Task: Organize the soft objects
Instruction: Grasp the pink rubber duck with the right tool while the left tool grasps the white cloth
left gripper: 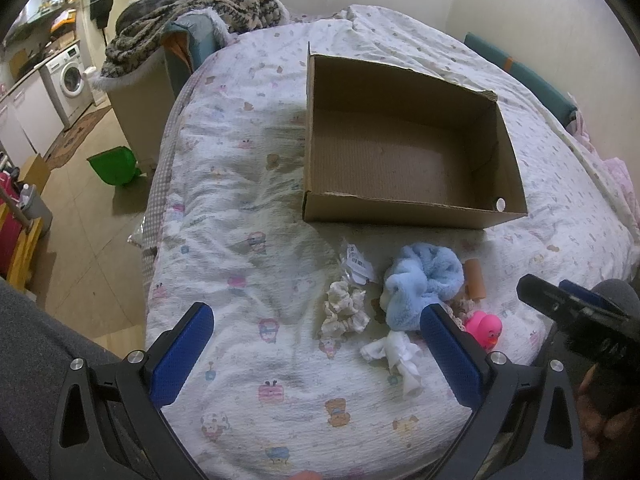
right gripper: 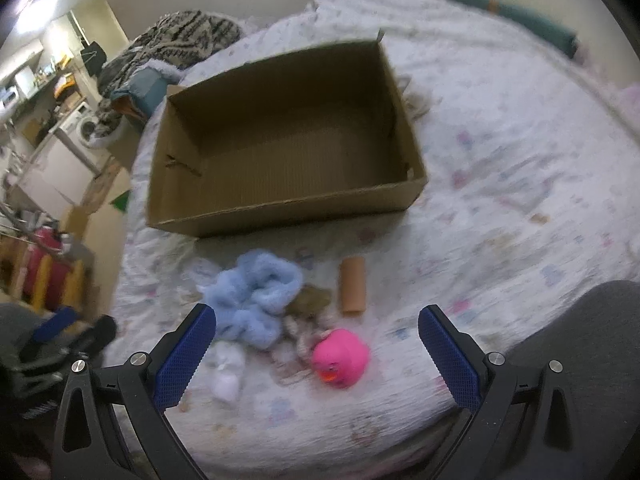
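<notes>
A cardboard box (left gripper: 404, 148) sits open on a bed (left gripper: 248, 208) covered with a white sheet printed with small cartoon figures. The box holds nothing.

In front of the box, toward the near edge of the bed, lies a loose group of small things. A fluffy blue scrunchie (left gripper: 420, 280) is the largest. To its left is a cream scrunchie (left gripper: 346, 312), and just behind that a small clear packet with a barcode label (left gripper: 357, 266). Nearest the camera is a knotted white cloth (left gripper: 396, 354). To the right of the blue scrunchie stands an orange tube (left gripper: 474, 278), and below it a pink rubber duck (left gripper: 484, 326) with an orange beak. Between the blue scrunchie and the duck lies something brownish and lacy, which the blurred right wrist view does not let me make out.

The left gripper (left gripper: 316, 332) hangs over the near part of the bed with its blue-padded fingers spread wide and nothing between them; the cream scrunchie and white cloth show in the gap. The right gripper (right gripper: 318, 338) is likewise wide apart and holds nothing, with the duck showing between its fingers.

Off the left side of the bed are a striped blanket (left gripper: 192, 4) heaped on a bin, a green dustpan (left gripper: 114, 164) on the floor and a washing machine (left gripper: 68, 78).
</notes>
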A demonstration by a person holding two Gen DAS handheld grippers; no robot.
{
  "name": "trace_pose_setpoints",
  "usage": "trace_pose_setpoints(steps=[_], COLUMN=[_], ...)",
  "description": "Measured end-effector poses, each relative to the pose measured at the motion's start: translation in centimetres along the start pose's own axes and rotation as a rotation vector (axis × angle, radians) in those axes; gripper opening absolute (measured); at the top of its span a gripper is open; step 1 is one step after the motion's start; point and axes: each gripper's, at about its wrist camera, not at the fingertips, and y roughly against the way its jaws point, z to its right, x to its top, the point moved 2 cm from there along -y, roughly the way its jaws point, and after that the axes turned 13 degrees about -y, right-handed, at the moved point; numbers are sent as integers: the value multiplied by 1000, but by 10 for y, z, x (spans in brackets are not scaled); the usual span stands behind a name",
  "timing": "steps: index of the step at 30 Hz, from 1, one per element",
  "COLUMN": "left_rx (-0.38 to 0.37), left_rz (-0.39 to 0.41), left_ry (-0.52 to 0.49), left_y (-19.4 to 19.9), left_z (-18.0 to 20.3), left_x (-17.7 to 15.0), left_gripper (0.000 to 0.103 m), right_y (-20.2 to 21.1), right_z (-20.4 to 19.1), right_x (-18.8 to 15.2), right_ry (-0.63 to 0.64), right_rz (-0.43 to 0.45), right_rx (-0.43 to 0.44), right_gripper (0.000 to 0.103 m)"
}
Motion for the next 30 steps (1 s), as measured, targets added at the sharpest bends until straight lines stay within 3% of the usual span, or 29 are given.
trace_pose_setpoints(steps=[6, 10, 11, 14, 16, 19, 27, 30], left_rx=[12, 9, 10, 11, 10, 9, 1, -47], left_rz=[-7, -22, -25, -35, -41, -49, -108, -144], left_ry=[36, 74, 81, 96, 100, 103, 109, 143], left_y=[-2, -4, -4, -5, -6, -7, -19, -28], left_z=[-11, -20, -22, -25, -26, -27, -29, -36], left_x=[-1, 0, 1, 1, 1, 1, 1, 2], left_gripper=[103, 103, 103, 103, 103, 103, 103, 103], right_y=[-38, -63, -71, -93, -103, -108, -84, -65], right_z=[9, 14, 14, 17, 17, 16, 2, -1], right_x=[17, 18, 16, 5, -3, -10, -3, 7], right_ry=[-77, -50, -33, -15, -2, 10, 73, 45], right_rz=[-359, -466, -490, -562, -583, -597, -485, -410], right_rx=[52, -5, -30, -90, -117, -129, -120, -44], right_gripper=[103, 103, 100, 80, 73, 49, 47, 47])
